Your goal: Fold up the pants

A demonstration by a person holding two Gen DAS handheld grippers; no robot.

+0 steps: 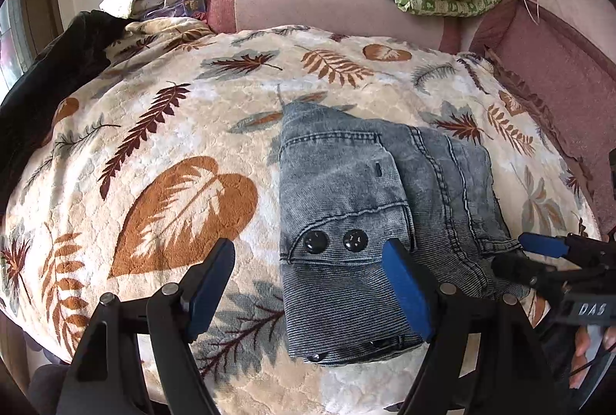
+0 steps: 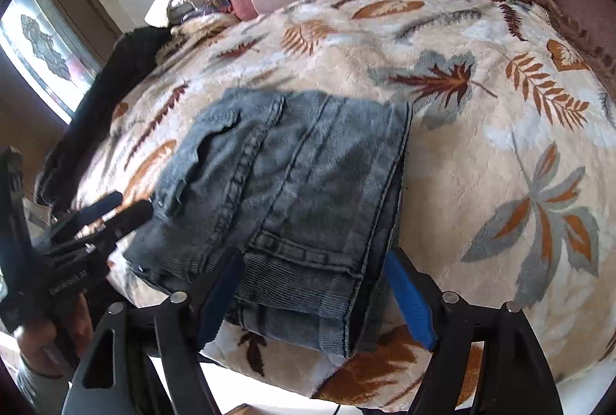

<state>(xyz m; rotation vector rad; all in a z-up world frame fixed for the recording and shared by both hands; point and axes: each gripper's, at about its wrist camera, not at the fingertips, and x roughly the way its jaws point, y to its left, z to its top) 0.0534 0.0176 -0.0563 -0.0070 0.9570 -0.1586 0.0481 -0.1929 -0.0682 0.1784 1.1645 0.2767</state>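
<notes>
Both tongs are spread wide and pinching nothing: the left gripper point(image 1: 308, 284) hovers over the waistband end with the two black buttons point(image 1: 335, 241), and the right gripper point(image 2: 315, 292) straddles the near edge of the jeans point(image 2: 308, 176). The jeans sit folded into a compact bundle on the leaf-print blanket point(image 1: 161, 130). Honestly the risk looks like that plush blanket getting snagged, or a nudge popping the top layer loose.
</notes>
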